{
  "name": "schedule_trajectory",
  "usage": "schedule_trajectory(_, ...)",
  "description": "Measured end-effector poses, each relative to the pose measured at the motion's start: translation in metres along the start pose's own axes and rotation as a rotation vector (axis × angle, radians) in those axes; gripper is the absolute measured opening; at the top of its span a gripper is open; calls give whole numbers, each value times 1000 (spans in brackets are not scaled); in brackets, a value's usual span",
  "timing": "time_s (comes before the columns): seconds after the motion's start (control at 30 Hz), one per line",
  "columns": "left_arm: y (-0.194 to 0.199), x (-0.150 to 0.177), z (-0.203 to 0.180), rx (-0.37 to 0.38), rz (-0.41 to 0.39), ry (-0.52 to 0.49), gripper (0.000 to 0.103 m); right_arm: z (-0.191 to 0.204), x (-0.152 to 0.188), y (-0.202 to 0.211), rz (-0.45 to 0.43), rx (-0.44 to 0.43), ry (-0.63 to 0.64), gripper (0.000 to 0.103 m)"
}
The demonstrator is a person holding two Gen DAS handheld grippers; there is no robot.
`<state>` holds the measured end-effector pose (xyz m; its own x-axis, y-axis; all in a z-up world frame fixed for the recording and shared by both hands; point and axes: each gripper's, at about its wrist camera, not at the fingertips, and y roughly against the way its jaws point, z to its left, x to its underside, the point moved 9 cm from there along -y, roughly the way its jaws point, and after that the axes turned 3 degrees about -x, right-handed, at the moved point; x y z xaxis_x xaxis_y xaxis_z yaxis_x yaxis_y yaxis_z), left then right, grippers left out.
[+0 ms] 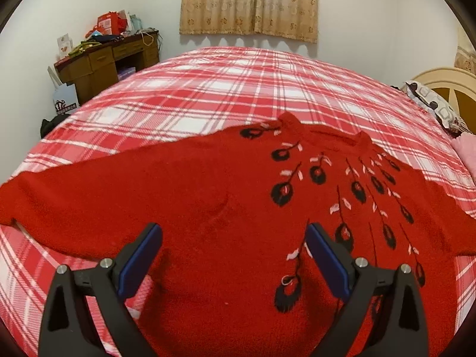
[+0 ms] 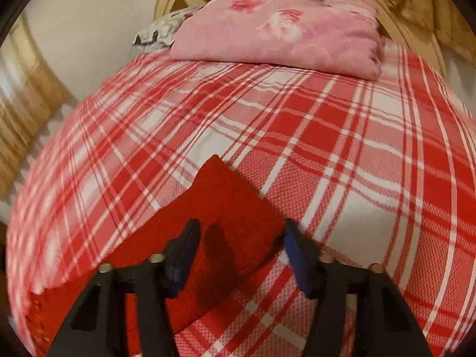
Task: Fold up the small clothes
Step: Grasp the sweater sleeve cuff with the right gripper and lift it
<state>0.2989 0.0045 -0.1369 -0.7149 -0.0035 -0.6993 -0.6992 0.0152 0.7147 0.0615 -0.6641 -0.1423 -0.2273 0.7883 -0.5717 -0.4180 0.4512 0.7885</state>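
The bed (image 1: 208, 89), under a red-and-white plaid sheet, fills both views. Only the left wrist view takes in the whole fuzzy red sweater (image 1: 208, 193), spread flat on the bed with its black feather pattern up; also a beige curtain (image 1: 248, 3) and a cluttered wooden worktop (image 1: 110, 56). The right wrist view shows just one sweater sleeve (image 2: 226, 208), plus a pink floral pillow (image 2: 282, 26) at the headboard. The left gripper (image 1: 233, 235) hangs open above the sweater's body. The right gripper (image 2: 239, 233), jaws apart, straddles the sleeve end without pressing it.
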Motion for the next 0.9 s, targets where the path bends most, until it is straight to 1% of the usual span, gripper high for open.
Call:
schedule_trajectory(0.03,-3,3,0,1,5,-2,99,-1,1,-1,1,16,20,27)
schedule_trajectory(0.07,-8,7,-1,3,23,-3,99,-3,1,-2,-1,20,32,24)
schedule_trajectory(0.1,-11,10,-1,12,43,1,99,-3,1,-3,-2,4,34,22)
schedule_trajectory(0.13,-12,11,0,22,50,8,99,-2,0,-4,-1,-9,34,17)
schedule_trajectory(0.17,-11,10,1,33,45,19,99,-1,-1,-3,2,-35,30,15)
schedule_trajectory(0.23,-11,10,2,56,47,31,100,4,-5,4,12,-77,4,14)
schedule_trajectory(0.27,-11,11,2,63,48,37,101,4,-5,4,12,-77,4,14)
schedule_trajectory(0.37,-10,11,3,73,39,43,101,22,-5,23,-4,-137,-8,13)
schedule_trajectory(0.4,-9,11,3,74,36,44,101,35,-5,35,-12,-179,-3,13)
schedule_trajectory(0.47,-7,11,4,77,28,46,101,61,-2,53,-21,-234,23,13)
schedule_trajectory(0.57,-5,10,3,81,33,40,101,109,6,84,-36,-325,77,13)
schedule_trajectory(0.63,-1,9,4,81,35,32,101,149,16,104,-38,-397,116,13)
schedule_trajectory(0.73,12,8,6,98,30,28,101,212,44,126,-19,-490,196,13)
schedule_trajectory(0.77,19,7,9,99,23,23,101,260,73,138,18,-572,252,13)
schedule_trajectory(0.8,23,6,12,93,17,18,101,260,73,138,18,-572,252,14)
schedule_trajectory(0.83,28,5,16,85,8,15,101,276,86,143,33,-601,271,13)
schedule_trajectory(0.9,41,2,28,75,-16,25,101,321,119,153,73,-670,327,13)
